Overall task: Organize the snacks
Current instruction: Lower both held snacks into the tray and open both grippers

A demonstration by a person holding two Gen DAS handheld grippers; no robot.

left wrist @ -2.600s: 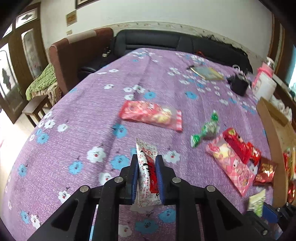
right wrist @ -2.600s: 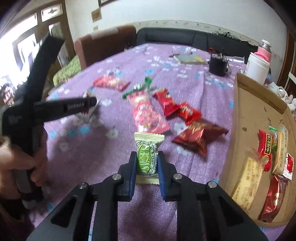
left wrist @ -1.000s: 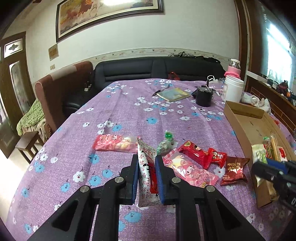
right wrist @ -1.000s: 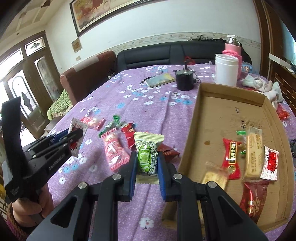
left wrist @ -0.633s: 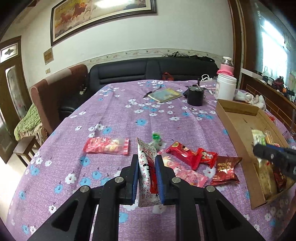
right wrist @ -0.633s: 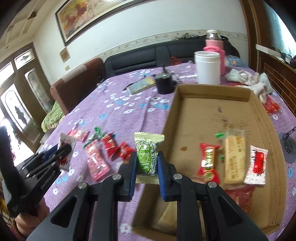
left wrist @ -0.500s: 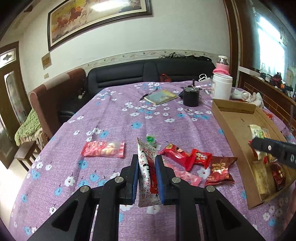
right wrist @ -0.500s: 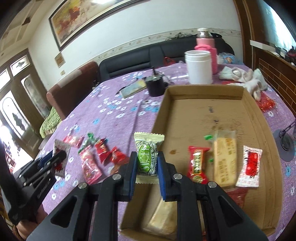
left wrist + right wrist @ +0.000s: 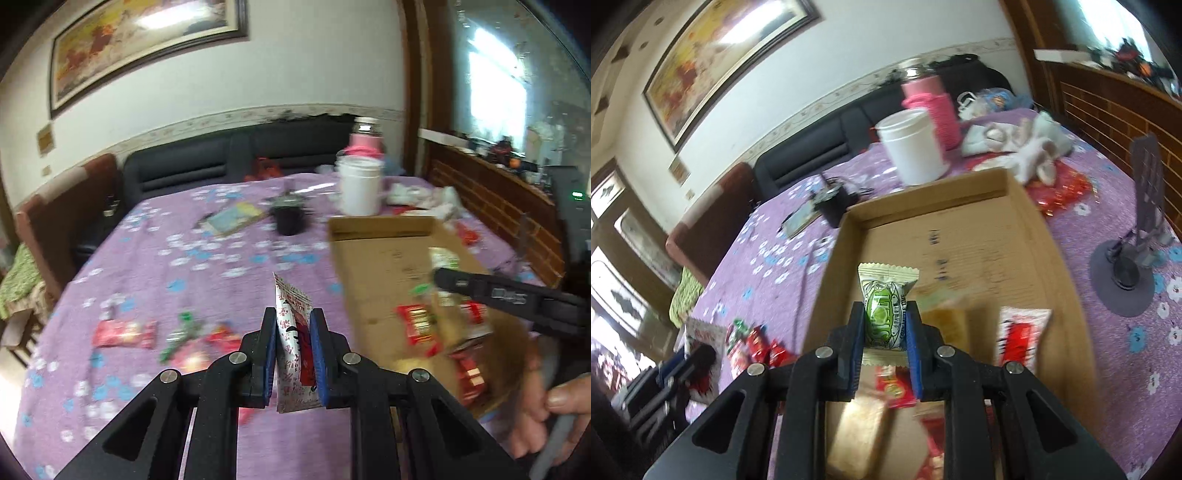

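Cardboard is the landing place: the shallow box (image 9: 1027,206) sits near the right edge of the table (image 9: 207,266), which is covered by a purple flowered cloth, and it already holds several packets in its near half, while its far half is bare. The right tool (image 9: 885,343) has its jaws pressed onto a green and white sweet (image 9: 885,306), carried above the box floor just over the near packets. The left tool (image 9: 293,354) pinches a white and red sachet (image 9: 295,343) upright over the cloth, just beside the box's left wall. To do this step well, the right tool should probably go a little further toward the bare far half, sink low, and only then let go, so the sweet drops flat rather than bouncing onto the red packet (image 9: 894,387) beneath it. The left tool should clear the cardboard wall before lowering, and keep apart from the right one (image 9: 461,282), which crosses the box in the left view. Loose packets (image 9: 123,334) remain on the cloth near the table's left side, so more trips seem due.
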